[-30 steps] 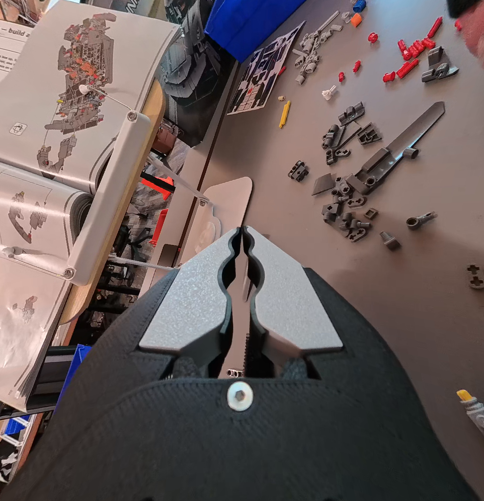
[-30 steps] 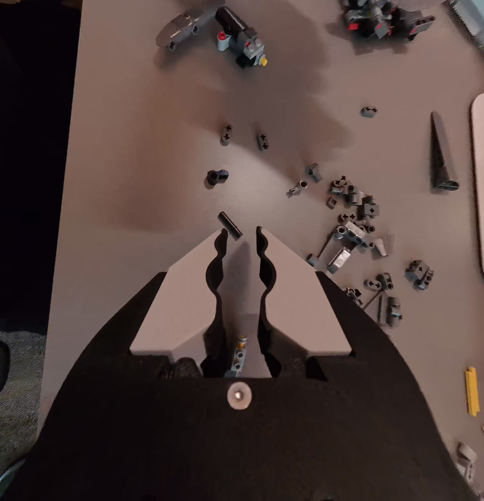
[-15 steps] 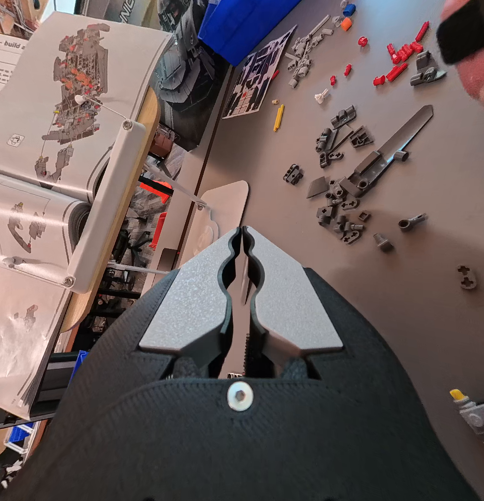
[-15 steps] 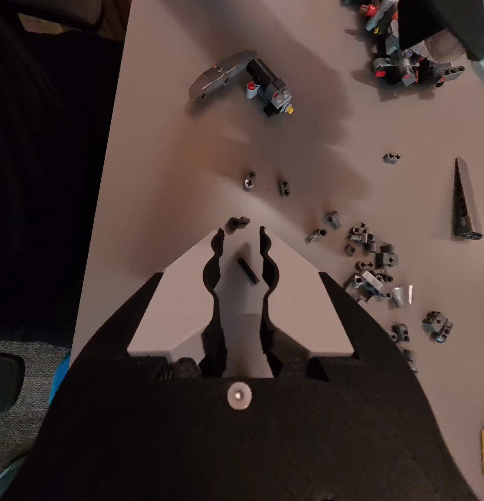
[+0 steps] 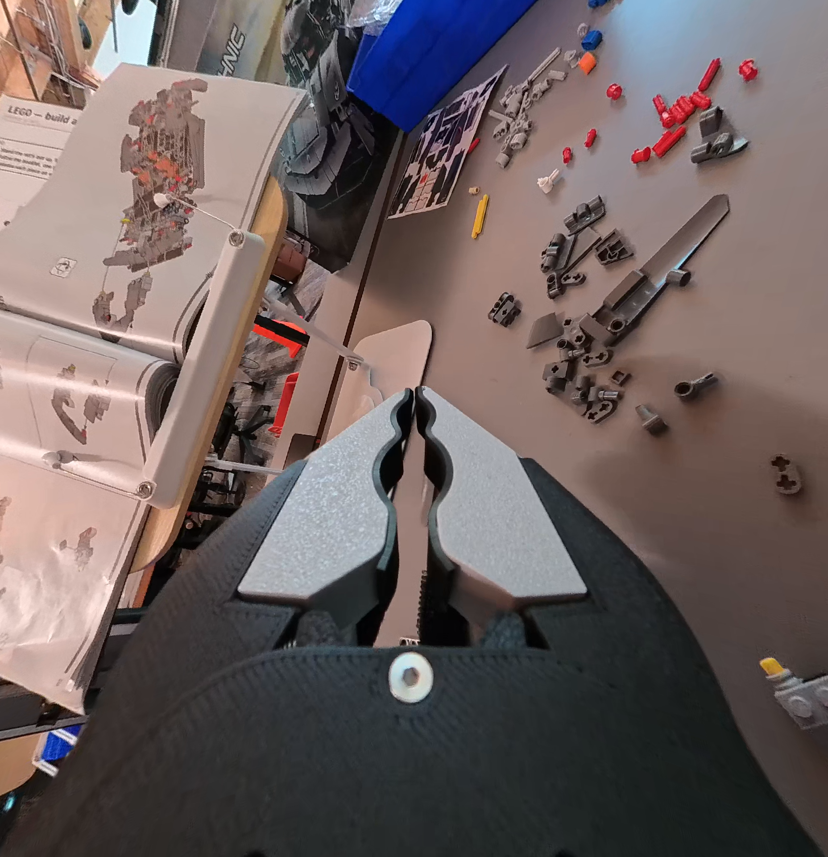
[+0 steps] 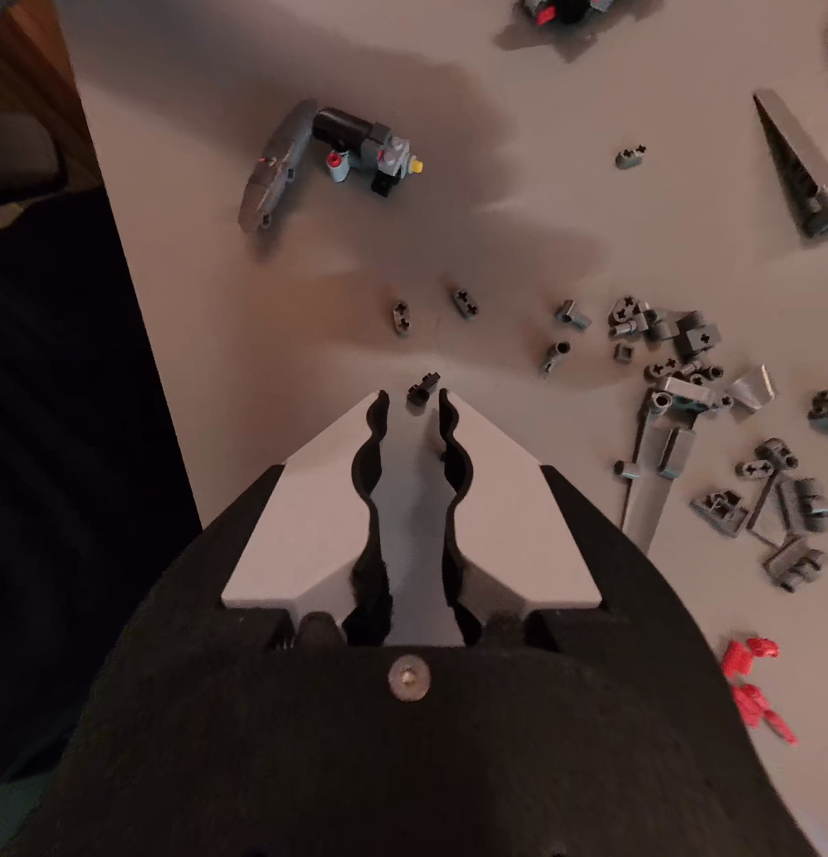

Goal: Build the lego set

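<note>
Right claw [image 6: 412,394] hovers open over a small dark connector piece [image 6: 423,388] on the desk [image 6: 264,324], not gripping; left claw [image 5: 414,392] is closed, empty.

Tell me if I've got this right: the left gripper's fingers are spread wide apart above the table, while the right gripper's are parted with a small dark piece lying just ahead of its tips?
Not quite. The left gripper is closed, its fingertips together, as the left wrist view shows. The rest holds: the right gripper is parted, and a small dark piece lies on the table just ahead of its tips.
</note>
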`<state>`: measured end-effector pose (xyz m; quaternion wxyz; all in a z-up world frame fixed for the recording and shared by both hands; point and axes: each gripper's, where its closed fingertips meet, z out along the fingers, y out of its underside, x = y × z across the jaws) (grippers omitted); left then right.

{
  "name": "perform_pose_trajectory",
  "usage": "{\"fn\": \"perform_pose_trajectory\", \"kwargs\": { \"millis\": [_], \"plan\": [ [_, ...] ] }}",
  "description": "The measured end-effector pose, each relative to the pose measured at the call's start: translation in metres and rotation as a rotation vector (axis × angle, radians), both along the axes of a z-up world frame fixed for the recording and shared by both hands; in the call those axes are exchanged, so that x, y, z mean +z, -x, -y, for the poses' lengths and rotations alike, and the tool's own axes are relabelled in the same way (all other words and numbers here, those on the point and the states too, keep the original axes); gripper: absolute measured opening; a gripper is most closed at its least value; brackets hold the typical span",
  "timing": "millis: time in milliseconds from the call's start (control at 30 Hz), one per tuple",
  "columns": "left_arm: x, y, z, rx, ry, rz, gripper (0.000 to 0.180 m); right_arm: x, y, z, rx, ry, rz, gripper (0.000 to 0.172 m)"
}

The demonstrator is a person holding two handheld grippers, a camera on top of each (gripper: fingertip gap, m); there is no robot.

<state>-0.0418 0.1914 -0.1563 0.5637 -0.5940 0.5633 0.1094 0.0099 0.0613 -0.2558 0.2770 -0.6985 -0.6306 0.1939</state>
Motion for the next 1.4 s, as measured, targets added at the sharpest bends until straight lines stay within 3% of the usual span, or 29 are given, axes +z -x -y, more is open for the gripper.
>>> {"fn": "perform_pose_trajectory", "kwargs": {
  "millis": [200,367,700,933,1267,1400],
  "plan": [
    [0.007,0.000,0.005,-0.009,-0.019,0.014,0.000,-0.008,0.005,-0.006,-0.094,0.000,-0.002,0.007],
    [0.011,0.002,0.009,-0.020,-0.022,0.026,0.000,-0.006,0.005,-0.011,-0.100,-0.003,-0.025,0.006],
    [0.011,-0.005,0.043,-0.125,0.053,-0.066,0.006,0.061,0.002,-0.038,-0.018,-0.079,-0.188,0.006],
    [0.004,0.001,0.051,-0.222,0.239,0.160,0.012,0.075,0.012,-0.050,0.122,-0.112,-0.127,0.006],
    [0.002,0.004,0.051,-0.280,0.365,0.326,0.018,0.086,0.031,-0.055,0.302,-0.068,-0.161,0.006],
    [-0.002,0.002,0.052,-0.286,0.408,0.325,0.017,0.088,0.033,-0.056,0.348,-0.065,-0.170,0.006]
  ]
}}
